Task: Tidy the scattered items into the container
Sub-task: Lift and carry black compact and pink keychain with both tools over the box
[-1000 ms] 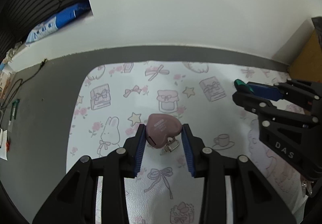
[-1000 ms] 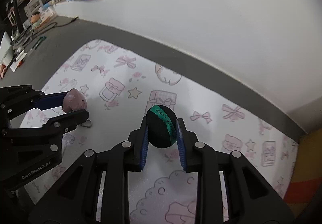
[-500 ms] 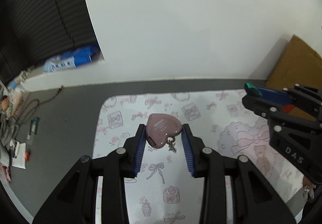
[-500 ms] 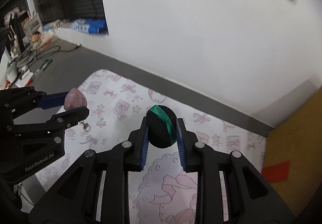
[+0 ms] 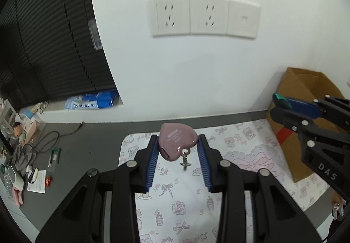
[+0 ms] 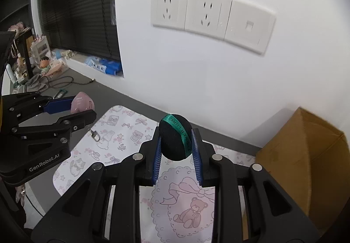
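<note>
Left wrist: left claw (image 5: 177, 148) tight around pink heart (image 5: 176, 141).

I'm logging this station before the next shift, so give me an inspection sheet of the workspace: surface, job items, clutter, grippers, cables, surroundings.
Surface: grey desk with a pink cartoon-print mat.
Job's things: pink heart case with a dangling clasp, and a black ball with green ribbon, both held above the mat; open cardboard box at the right.
Clutter: papers, small items and a figurine at the desk's far left.
Grippers: left gripper shut on the heart case; right gripper shut on the ball.
Cables: black cable looped on the desk.
Surroundings: white wall, wall sockets, dark blinds, blue packet on the sill.
</note>
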The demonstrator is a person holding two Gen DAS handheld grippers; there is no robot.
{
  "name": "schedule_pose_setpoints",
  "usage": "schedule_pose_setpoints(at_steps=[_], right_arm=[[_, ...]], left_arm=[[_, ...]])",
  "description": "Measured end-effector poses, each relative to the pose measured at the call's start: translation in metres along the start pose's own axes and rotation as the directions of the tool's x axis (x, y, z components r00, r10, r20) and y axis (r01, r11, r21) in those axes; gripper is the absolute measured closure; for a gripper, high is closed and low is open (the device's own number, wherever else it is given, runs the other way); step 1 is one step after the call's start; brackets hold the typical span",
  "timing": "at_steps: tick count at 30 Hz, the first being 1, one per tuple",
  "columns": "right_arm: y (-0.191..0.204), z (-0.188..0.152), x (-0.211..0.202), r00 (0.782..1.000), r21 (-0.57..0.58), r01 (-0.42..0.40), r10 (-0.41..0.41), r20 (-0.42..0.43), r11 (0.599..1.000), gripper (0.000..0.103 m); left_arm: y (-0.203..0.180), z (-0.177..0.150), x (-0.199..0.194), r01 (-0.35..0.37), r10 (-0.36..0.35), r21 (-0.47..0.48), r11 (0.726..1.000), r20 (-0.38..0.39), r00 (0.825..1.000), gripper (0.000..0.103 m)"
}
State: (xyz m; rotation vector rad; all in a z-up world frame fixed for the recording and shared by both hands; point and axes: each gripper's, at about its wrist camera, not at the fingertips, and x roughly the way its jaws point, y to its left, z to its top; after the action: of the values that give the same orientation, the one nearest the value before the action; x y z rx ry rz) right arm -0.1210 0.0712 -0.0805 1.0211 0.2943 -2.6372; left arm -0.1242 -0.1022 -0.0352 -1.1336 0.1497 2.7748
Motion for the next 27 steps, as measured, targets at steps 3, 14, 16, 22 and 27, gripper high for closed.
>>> schedule_pose_setpoints(at_steps=[3,14,16,22,27], right_arm=[[0.000,0.004,-0.019,1.000,-0.006,0.008,-0.008,0.030,1.000,0.077],[-0.004,0.006,-0.058,0.996,-0.009,0.028,-0.027,0.081,1.000,0.077],[-0.003,0.004,-0.061,0.996,-0.011,0.030,-0.029,0.082,1.000,0.077],[-0.007,0.002,-0.065,0.997,-0.007,0.033,-0.033,0.076,0.999,0.077],[-0.019,-0.005,-0.072,0.996,0.006,0.051,-0.051,0.077,0.999,0.077]], left_arm=[[-0.005,0.004,-0.013,0.001,-0.001,0.011,1.000,0.021,1.000,0.068],[-0.018,0.010,-0.040,0.000,-0.002,0.034,0.999,0.057,0.998,0.068],[-0.020,0.010,-0.043,0.002,-0.005,0.038,0.999,0.058,0.998,0.068],[-0.030,0.010,-0.051,0.003,-0.007,0.050,0.999,0.070,0.998,0.068],[-0.043,0.013,-0.055,0.014,-0.019,0.063,0.998,0.078,0.997,0.068]])
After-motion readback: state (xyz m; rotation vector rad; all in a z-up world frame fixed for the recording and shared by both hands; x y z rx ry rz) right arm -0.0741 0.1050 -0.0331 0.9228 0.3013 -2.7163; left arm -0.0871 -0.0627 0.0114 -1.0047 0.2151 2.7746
